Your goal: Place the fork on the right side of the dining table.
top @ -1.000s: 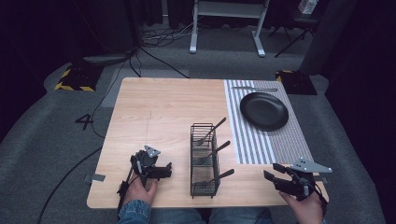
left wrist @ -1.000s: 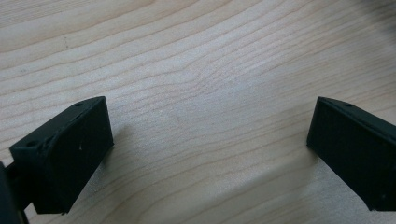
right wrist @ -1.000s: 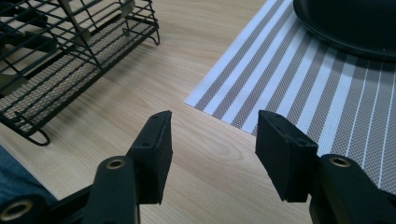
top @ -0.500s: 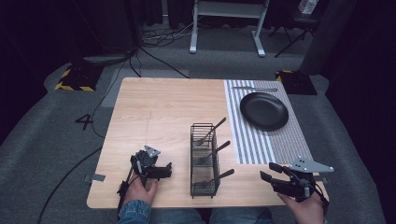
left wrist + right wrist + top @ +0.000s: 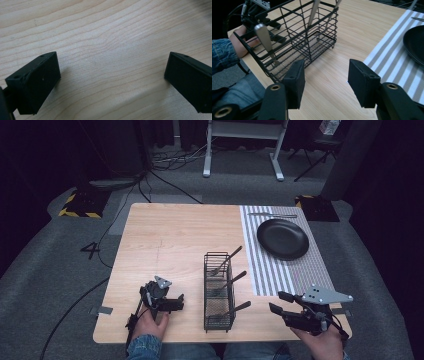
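While the left gripper (image 5: 176, 301) rests on the table (image 5: 170, 245), jaws apart | right gripper (image 5: 278, 303) beside the basket (image 5: 219, 292), jaws apart, empty | cutlery (image 5: 226, 261) upright in basket

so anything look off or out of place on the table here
Nothing stands out. The wire caddy stands upright with three utensil handles leaning out of it. The black plate sits flat on the striped mat, with one piece of cutlery lying beyond it. Nothing is spilled or tipped.
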Available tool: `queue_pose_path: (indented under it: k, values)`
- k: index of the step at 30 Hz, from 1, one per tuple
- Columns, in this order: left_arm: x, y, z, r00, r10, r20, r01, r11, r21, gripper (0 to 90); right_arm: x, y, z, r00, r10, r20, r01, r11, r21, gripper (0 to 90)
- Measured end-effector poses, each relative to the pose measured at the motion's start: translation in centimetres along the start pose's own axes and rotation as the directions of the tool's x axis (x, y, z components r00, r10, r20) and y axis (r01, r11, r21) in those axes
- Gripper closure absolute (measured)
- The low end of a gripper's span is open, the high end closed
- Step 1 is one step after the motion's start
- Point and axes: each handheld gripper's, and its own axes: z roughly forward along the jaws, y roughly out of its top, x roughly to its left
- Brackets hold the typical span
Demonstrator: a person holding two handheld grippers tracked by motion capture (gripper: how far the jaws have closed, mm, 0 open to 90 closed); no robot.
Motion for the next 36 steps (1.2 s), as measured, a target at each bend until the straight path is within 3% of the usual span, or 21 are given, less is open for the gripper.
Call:
queue_pose_path:
  k: [10, 11, 12, 13, 21, 36]
  values:
    - [0.0, 0.0, 0.0, 1.0000, 0.000, 0.001, 0.000, 1.0000, 0.000, 0.4, 1.9, 1.7, 0.3, 0.9981, -0.043, -0.045, 0.043, 0.9991, -0.008, 48.1]
    - [0.0, 0.0, 0.0, 1.0000, 0.000, 0.001, 0.000, 1.0000, 0.001, 0.4, 2.1, 1.9, 0.5, 0.9964, -0.049, -0.068, 0.049, 0.9988, -0.007, 48.8]
    - [0.0, 0.0, 0.0, 1.0000, 0.000, 0.001, 0.000, 1.0000, 0.001, 0.4, 2.1, 1.9, 0.5, 0.9964, -0.049, -0.068, 0.049, 0.9988, -0.007, 48.8]
    - [0.0, 0.0, 0.0, 1.0000, 0.001, 0.001, -0.001, 1.0000, 0.001, 0.4, 2.2, 2.0, 0.6, 0.9945, -0.035, -0.098, 0.035, 0.9994, -0.003, 49.1]
    - [0.0, 0.0, 0.0, 1.0000, -0.001, 0.000, 0.001, 1.0000, 0.001, 0.5, 3.1, 2.5, 1.0, 0.9887, -0.047, -0.143, 0.046, 0.9989, -0.008, 50.2]
    - [0.0, 0.0, 0.0, 1.0000, -0.001, 0.001, 0.001, 1.0000, 0.000, 0.5, 3.9, 3.4, 2.8, 0.9740, -0.062, -0.218, 0.071, 0.9971, 0.030, 64.4]
